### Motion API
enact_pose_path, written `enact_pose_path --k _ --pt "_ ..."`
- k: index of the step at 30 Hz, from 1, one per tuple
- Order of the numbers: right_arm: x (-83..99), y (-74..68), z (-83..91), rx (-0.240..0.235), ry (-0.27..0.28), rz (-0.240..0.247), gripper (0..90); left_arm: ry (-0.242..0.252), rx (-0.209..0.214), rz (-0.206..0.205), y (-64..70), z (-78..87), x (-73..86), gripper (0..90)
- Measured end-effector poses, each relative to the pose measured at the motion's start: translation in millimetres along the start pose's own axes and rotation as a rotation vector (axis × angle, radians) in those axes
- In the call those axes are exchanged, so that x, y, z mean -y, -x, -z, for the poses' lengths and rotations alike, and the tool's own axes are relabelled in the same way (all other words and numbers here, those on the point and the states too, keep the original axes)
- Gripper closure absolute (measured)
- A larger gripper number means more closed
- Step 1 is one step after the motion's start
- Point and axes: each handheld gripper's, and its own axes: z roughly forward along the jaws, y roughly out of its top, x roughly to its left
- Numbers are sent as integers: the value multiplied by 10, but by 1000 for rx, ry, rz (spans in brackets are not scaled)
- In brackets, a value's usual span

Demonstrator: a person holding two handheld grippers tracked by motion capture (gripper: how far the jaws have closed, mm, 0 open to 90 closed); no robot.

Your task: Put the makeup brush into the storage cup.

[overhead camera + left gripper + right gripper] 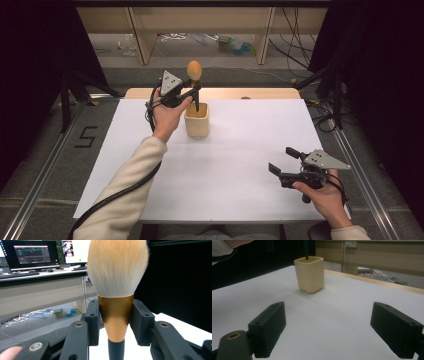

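Gold-ferruled brush [116, 312] stands upright, clamped in the left gripper [192, 92] — its handle tip in the cup [196, 120]; the right gripper [283, 161] hovers over the tabletop [240, 165], jaws apart.

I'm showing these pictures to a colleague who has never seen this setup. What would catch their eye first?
Probably the big makeup brush: its fluffy blond head stands upright, gold collar clamped in the left gripper, dark handle tip dipping into the cream cup at the far middle of the white table. Next, the right gripper, open near the front right corner.
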Motion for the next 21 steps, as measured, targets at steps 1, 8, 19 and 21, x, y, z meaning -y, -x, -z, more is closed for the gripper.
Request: enact_pose_path --k 1,8,19,21 --pt "0 0 0 -1 0 -1 141 1 0 2 -2 -1 3 623" --pt "0 -2 0 -2 -3 -1 141 -1 -2 0 -8 -12 21 623" --pt "0 0 -1 -3 1 0 141 -12 -5 -6 -19 -30 59 623" --pt "0 -1 0 -1 -1 -2 141 -13 -6 -8 -21 -34 66 623"
